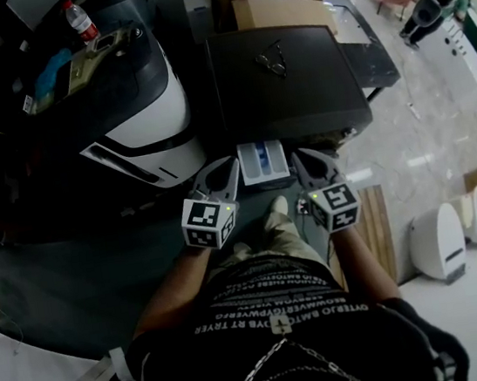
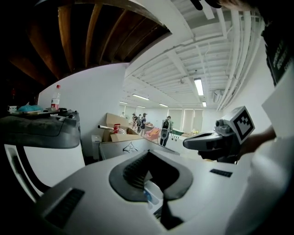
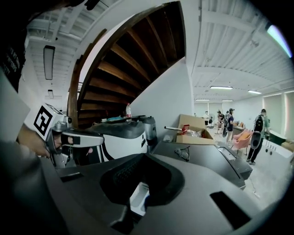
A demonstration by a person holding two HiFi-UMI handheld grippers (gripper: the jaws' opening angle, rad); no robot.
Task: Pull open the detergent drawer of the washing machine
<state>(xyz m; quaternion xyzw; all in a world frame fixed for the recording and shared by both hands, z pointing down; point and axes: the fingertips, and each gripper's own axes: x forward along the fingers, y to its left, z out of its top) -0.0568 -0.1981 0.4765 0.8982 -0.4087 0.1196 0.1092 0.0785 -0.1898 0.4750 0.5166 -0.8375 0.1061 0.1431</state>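
Note:
The washing machine (image 1: 285,82) has a dark top with a pair of glasses (image 1: 272,59) lying on it. Its white and blue detergent drawer (image 1: 263,161) sticks out of the front toward me. My left gripper (image 1: 223,177) is just left of the drawer, and my right gripper (image 1: 313,166) is just right of it. Both are shut with nothing between their jaws, and neither touches the drawer. In the left gripper view, the drawer (image 2: 150,195) shows through the hollow behind the shut jaws (image 2: 148,153), with the right gripper (image 2: 213,140) alongside. The right gripper view shows the drawer (image 3: 138,197) the same way.
A white and dark appliance (image 1: 137,129) stands left of the washer, with a bottle (image 1: 80,21) on it. An open cardboard box (image 1: 269,0) sits behind the washer. A wooden board (image 1: 376,219) and a white object (image 1: 439,241) lie on the floor at right. People stand far off.

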